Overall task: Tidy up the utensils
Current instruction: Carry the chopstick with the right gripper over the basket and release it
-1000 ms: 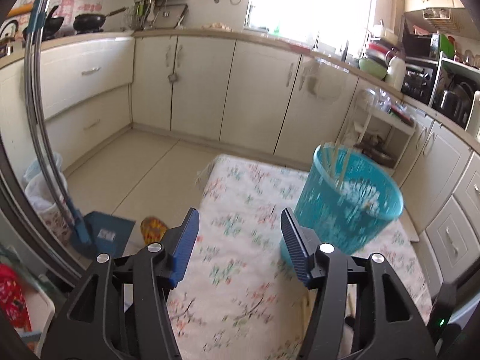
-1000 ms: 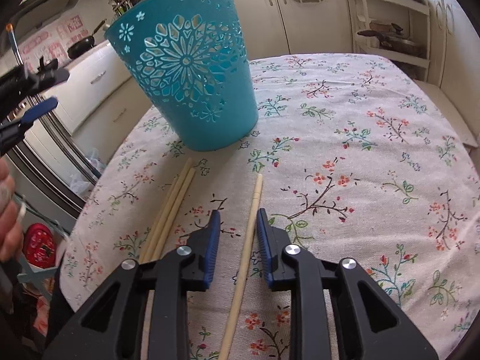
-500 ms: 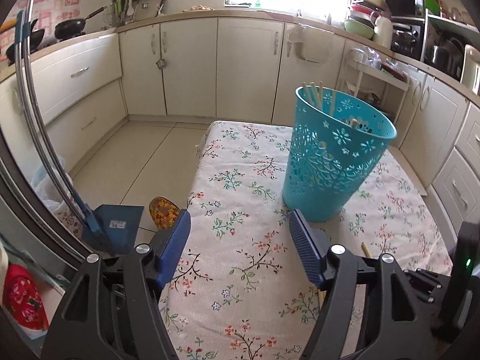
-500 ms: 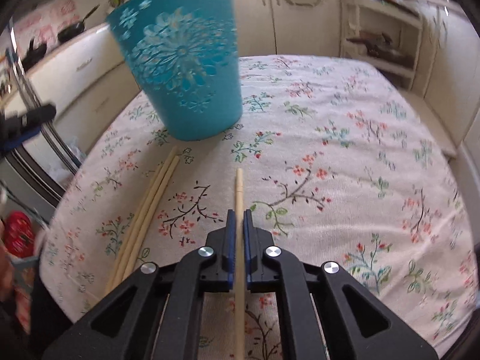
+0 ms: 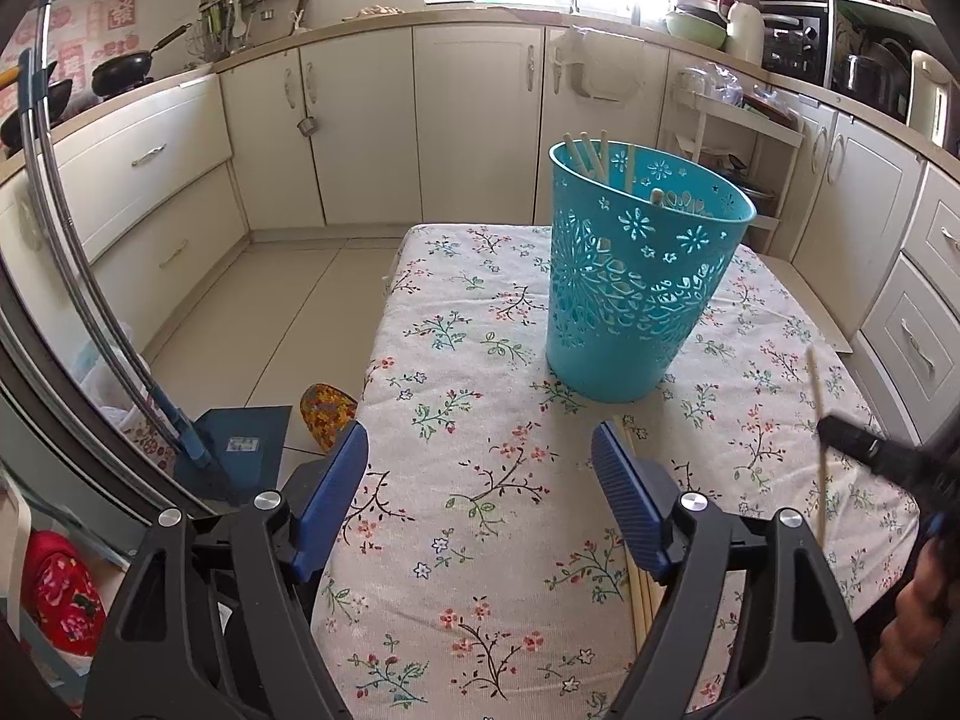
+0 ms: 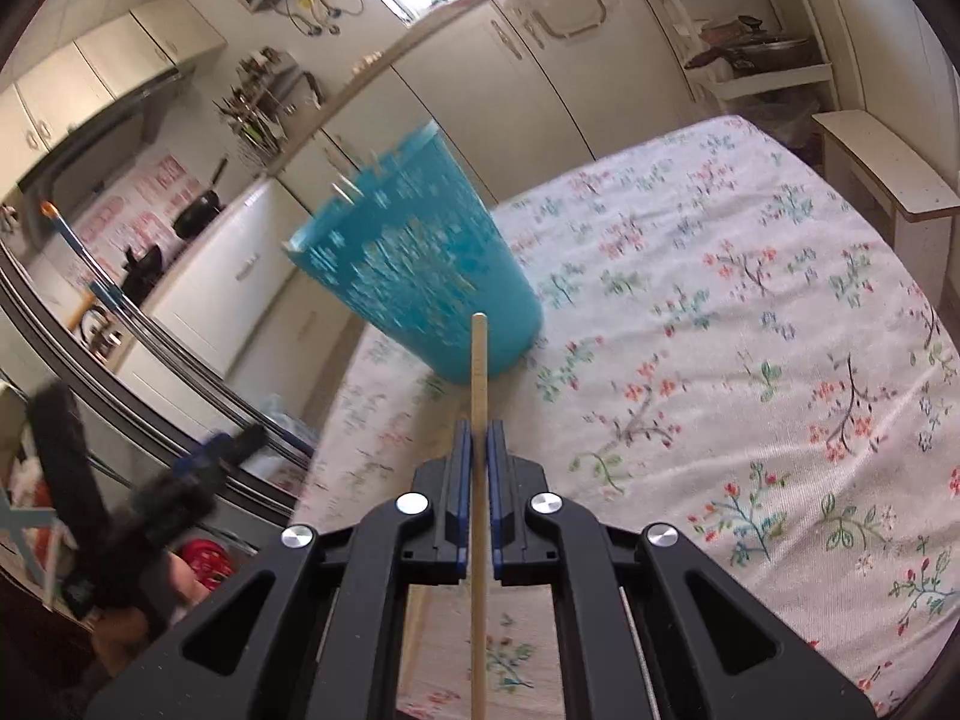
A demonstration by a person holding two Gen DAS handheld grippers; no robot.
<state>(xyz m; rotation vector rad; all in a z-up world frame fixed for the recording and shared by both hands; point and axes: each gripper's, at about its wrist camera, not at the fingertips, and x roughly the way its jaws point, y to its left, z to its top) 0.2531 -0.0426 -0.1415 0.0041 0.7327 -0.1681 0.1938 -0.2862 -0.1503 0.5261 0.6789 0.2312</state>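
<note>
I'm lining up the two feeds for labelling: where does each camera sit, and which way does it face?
Left wrist: on the left tool, jaws open, looking down the floral table at the teal basket; the right tool and a hand show at right.
Right wrist: on the right tool, shut on a chopstick, facing the basket; the left tool blurs at lower left.
Shared: basket, table, both tools.

floor: blue dustpan (image 5: pixel 240 444) | counter: black wok (image 5: pixel 123 72) | shelf: microwave (image 5: pixel 792 39)
</note>
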